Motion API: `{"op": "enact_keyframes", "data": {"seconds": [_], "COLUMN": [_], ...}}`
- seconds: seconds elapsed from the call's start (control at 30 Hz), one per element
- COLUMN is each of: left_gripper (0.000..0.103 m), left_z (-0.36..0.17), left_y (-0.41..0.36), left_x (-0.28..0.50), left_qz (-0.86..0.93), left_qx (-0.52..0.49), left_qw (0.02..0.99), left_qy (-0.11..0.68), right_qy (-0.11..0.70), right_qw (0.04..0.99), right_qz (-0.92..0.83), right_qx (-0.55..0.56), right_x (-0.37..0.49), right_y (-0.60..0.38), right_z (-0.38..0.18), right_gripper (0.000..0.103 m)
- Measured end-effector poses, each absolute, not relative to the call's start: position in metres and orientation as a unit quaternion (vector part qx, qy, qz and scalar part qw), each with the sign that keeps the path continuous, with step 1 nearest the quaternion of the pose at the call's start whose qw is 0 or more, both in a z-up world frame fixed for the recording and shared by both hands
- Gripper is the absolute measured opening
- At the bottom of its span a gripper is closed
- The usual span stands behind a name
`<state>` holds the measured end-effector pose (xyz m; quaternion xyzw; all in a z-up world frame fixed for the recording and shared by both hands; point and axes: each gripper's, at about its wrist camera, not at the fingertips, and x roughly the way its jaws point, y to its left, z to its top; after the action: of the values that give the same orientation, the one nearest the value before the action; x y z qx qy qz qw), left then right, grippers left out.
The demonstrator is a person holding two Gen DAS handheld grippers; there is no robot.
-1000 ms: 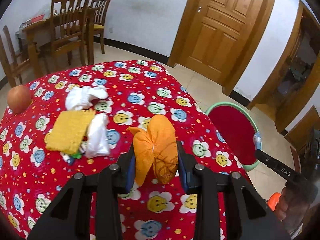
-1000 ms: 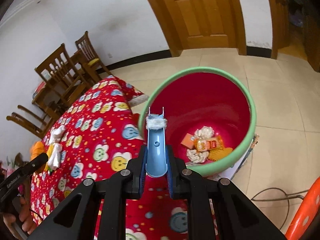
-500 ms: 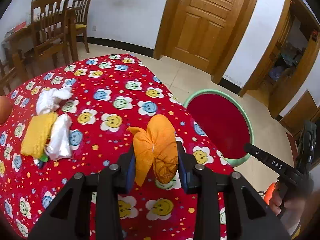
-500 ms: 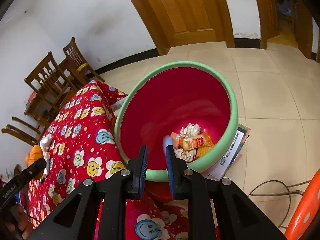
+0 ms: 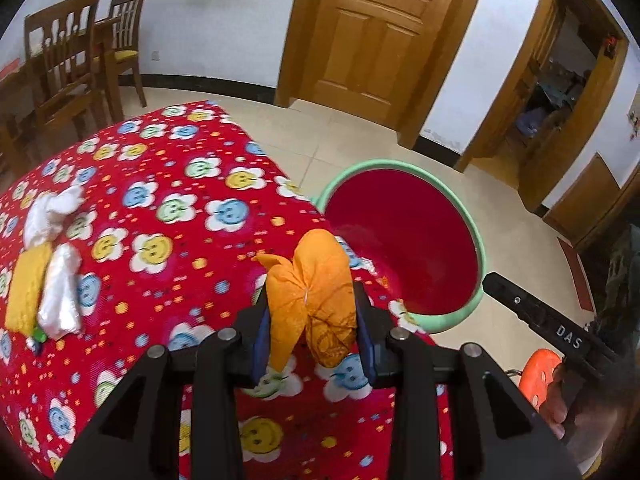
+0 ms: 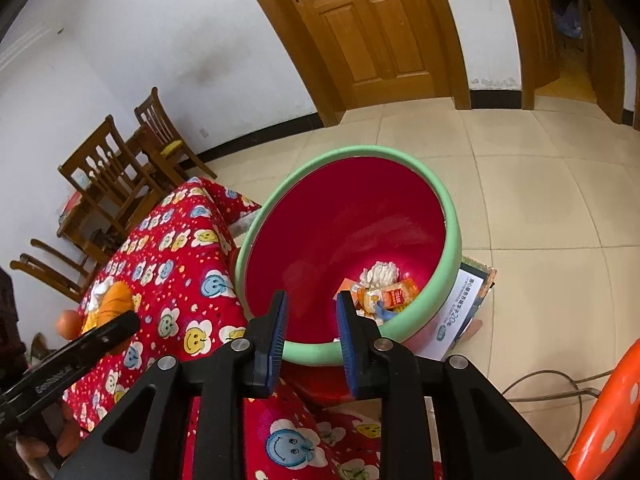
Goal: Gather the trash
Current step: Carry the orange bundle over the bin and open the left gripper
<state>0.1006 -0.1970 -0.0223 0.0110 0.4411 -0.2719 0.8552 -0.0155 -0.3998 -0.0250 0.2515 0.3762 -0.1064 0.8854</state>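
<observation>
bin [image 5: 476, 240] floor: hidden behind its near wall in the left view
peel [image 5: 312, 304] base: covered by the pads
booklet [image 6: 460, 312]: partly under the bin, print too small
stool [image 6: 612, 408]: cut off at right

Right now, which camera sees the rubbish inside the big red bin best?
The right wrist view: it looks down into the red bin, showing the wrappers and crumpled paper at the bottom. The left wrist view shows only the bin's rim and inner wall, with no rubbish visible.
</observation>
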Motion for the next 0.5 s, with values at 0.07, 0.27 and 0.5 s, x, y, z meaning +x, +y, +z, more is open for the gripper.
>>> {"op": "enact_keyframes", "data": {"seconds": [0.07, 0.27, 0.5], "left_gripper": [0.036, 0.036, 0.036], "left_z": [-0.024, -0.033, -0.046], "left_y": [-0.207, -0.238, -0.267], "left_x": [0.102, 0.104, 0.107], "left_qz": [-0.280, -0.299, -0.316], "left_qx": [0.017, 0.037, 0.052], "left_qw": [0.852, 0.843, 0.830], "left_qy": [0.442, 0.446, 0.456], "right_qy": [0.373, 0.367, 0.363], "right_qw": [0.886, 0.885, 0.882], "right_qz": [-0.107, -0.115, -0.127], "right_qx": [0.254, 0.264, 0.272], "right_x": [-0.018, -0.028, -0.035], "right_y": [-0.402, -0.413, -0.426], "right_z": [-0.024, -0.024, -0.025], "right_gripper": [0.032, 0.037, 0.039]}}
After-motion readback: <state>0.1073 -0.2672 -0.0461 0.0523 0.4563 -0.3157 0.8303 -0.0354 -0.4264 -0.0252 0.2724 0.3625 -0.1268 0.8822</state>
